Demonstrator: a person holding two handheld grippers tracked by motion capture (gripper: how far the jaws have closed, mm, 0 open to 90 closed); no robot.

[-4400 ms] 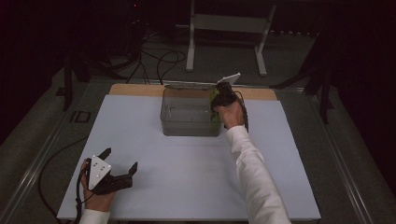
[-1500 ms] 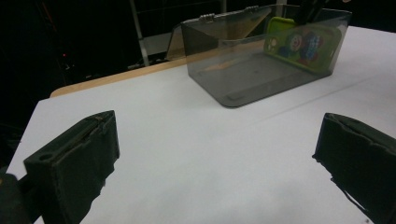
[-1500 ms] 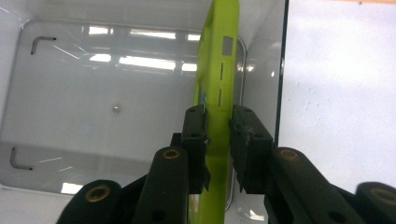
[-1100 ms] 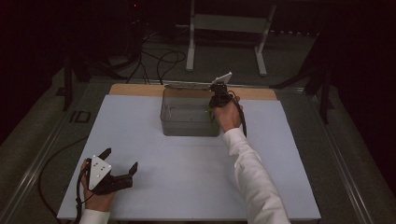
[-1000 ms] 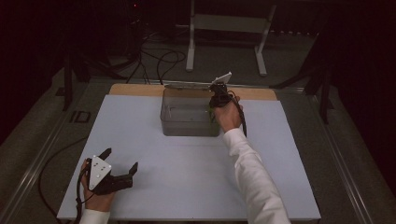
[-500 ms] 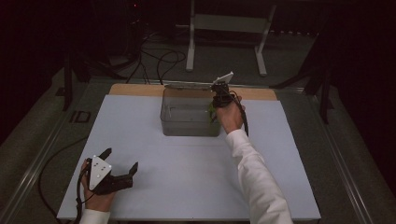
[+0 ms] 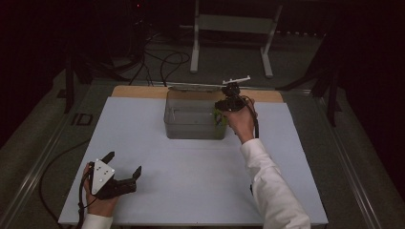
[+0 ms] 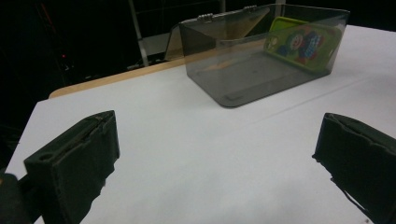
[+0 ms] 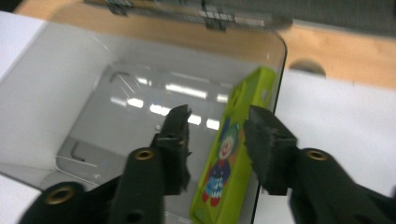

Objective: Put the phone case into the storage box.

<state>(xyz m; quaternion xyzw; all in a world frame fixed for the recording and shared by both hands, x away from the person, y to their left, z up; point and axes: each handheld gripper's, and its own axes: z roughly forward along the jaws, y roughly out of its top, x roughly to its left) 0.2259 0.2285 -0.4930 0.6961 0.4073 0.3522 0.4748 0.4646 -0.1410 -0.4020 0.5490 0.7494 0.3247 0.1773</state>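
A green phone case (image 9: 231,163) printed with a clown leans on edge against the right-hand wall inside the clear plastic box (image 7: 191,125), which sits toward twelve o'clock on the white table (image 7: 191,191). The right gripper (image 9: 217,128) hovers just above it; its jaws have just been opening and now stand apart, one on each side of the case, pads not pressing. At about seven o'clock, well apart from the box, the left gripper (image 7: 125,168) rests on the table, jaws wide with nothing between them.
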